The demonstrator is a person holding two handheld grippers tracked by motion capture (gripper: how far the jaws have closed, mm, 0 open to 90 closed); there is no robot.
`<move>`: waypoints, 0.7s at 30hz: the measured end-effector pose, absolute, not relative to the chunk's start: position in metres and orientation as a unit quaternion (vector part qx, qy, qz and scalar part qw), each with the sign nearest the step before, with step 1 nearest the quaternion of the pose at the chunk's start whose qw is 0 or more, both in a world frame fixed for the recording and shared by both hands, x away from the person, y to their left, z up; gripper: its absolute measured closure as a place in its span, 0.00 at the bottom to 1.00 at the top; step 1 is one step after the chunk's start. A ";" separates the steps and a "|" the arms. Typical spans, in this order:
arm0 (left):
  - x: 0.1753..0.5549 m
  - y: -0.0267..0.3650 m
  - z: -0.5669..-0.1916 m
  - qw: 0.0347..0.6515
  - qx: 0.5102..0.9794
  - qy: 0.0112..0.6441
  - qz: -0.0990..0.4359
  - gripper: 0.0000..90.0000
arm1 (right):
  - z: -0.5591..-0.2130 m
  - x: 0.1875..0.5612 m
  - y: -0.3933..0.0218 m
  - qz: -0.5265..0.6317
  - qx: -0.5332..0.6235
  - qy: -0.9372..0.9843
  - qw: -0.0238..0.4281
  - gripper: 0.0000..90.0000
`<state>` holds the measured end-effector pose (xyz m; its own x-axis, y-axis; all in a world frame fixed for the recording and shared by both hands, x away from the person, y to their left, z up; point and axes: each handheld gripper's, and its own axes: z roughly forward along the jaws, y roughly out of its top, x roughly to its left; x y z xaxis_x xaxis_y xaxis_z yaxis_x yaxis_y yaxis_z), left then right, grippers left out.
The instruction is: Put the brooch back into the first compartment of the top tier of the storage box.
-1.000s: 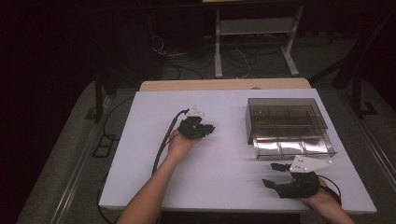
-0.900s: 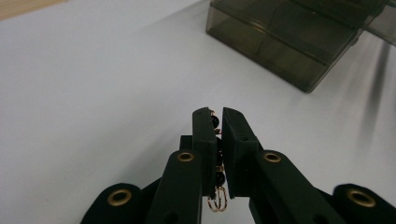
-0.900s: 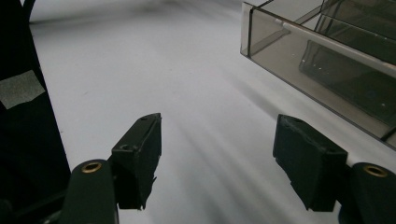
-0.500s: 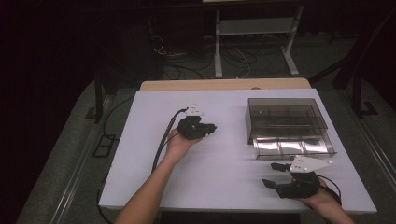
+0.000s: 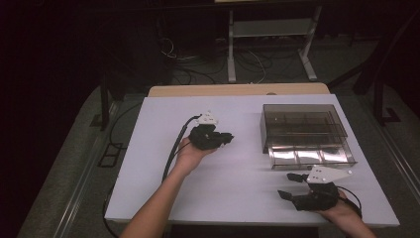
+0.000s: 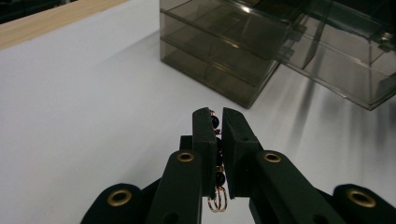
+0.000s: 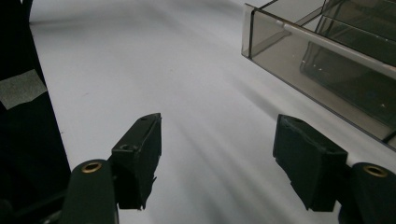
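High view shows a white bench point(image 5: 148, 148) with two hands reaching in from the bottom edge. The left tool point(image 5: 229, 139) sits just left of the frame's centre, held above the bench surface in the person's left hand point(image 5: 190, 154), with a black cable point(image 5: 173, 148) looping down along the forearm. The right tool point(image 5: 289, 186) lies low at the lower right, its jaws pointing toward the left of the frame, held by the right hand point(image 5: 341, 210) near the bench's front edge. A smoky clear drawer box point(image 5: 302, 121) stands at the right of centre, and its bottom drawer point(image 5: 309, 156) is pulled out toward the person, showing three compartments in a row. In the left gripper view the left tool point(image 6: 217, 126) has its jaws pressed together on a piece of jewellery point(image 6: 216, 186): dark beads run along a thin coppery wire between the pads, and two small coppery rings hang out below them. The drawer box point(image 6: 224, 51) lies ahead at the upper right of that frame, well apart from the tool. In the right gripper view the right tool point(image 7: 217, 140) has its jaws wide apart with bare bench between them, and the open drawer point(image 7: 327, 60) fills the upper right corner, near the right-hand jaw.
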<state>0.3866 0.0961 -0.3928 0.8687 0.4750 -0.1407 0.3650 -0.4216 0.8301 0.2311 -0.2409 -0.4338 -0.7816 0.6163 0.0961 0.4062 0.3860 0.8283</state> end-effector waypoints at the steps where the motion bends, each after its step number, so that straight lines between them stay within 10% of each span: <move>1: 0.386 0.095 -0.392 0.477 0.841 0.248 0.057 0.93 | -0.434 0.231 -0.241 0.460 0.310 0.824 0.114 0.35; 21: 0.371 0.079 -0.374 0.495 0.841 0.213 0.040 0.93 | -0.434 0.231 -0.240 0.458 0.310 0.825 0.115 0.35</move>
<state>0.3710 0.0789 -0.3738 0.9064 0.3972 -0.1435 0.3182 -0.4188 0.8505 0.2312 -0.2405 -0.4340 -0.7813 0.6168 0.0953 0.4069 0.3877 0.8271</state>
